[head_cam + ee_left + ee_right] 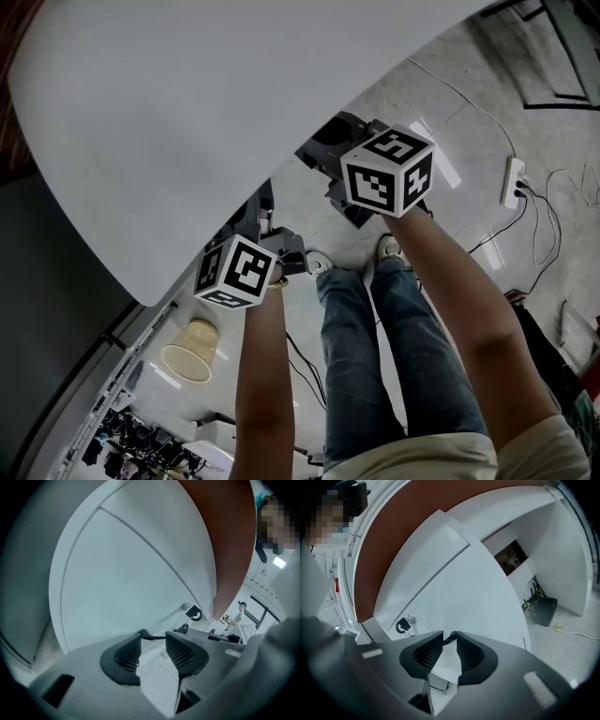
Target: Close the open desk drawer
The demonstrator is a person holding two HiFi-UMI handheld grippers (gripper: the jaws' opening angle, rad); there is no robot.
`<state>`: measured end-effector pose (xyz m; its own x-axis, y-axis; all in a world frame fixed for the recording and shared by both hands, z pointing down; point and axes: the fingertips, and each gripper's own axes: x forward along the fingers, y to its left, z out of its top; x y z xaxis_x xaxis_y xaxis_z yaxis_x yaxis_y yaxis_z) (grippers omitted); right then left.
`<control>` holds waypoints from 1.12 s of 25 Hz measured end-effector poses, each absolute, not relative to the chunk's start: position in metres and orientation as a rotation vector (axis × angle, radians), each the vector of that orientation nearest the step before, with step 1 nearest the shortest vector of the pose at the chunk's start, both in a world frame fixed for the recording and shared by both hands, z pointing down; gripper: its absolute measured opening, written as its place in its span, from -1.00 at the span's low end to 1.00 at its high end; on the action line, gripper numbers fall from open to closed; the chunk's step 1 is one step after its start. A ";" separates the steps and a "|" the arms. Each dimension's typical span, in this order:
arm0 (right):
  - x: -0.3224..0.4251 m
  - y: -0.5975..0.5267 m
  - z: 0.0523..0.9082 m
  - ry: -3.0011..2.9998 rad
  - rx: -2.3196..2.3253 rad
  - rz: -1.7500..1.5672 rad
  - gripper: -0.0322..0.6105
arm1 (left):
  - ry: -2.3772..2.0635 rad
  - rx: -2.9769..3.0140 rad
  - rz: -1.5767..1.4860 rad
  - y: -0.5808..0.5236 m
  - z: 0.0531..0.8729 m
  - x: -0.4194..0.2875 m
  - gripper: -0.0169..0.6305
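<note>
left gripper (pixel 153 643): sitting nearest, aiming a bit downward, fingers standing apart with nothing between the pads, so it's carrying nothing

right gripper (pixel 449 644): same deal, fingers parted on a slightly narrower gap, only air between them, not touching anything

desk (pixel 187 112): white top is filling the upper left of the head view, with both grippers hanging just past its edge above the person's feet

drawer (pixel 423 558): sitting straight ahead of both grippers, not touched by either. It's the narrower white front running along under the brown panel (pixel 393 536). Its far corner seems to be sticking out past the bigger white front below it, so I'm reading it as still partly open

lock (pixel 408 619): key with a black tag is hanging by the seam between the two fronts, just beyond the right gripper's tips

step: I'm guessing this is the approach, lining up on the drawer front before any push

next move: probably bringing one gripper forward until the fingers are pressing flat on the drawer front, then pushing straight in. No gripping needed

watch out: I'd be steering clear of the key so the fingers aren't snagging it
</note>
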<state>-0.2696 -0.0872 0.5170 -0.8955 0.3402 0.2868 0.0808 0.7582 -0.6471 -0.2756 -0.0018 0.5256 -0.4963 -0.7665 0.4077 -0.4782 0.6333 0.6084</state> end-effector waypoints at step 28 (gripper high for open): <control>-0.219 -0.085 0.493 -2.637 -0.124 0.928 -0.89 | -2.254 1.024 -0.543 0.005 0.493 -0.237 -0.95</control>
<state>-0.2189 -0.0853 0.4930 -0.9378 0.1926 0.2887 -0.0306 0.7826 -0.6217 -0.2367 0.0053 0.4933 -0.5242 -0.7767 0.3491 -0.5325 0.6189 0.5774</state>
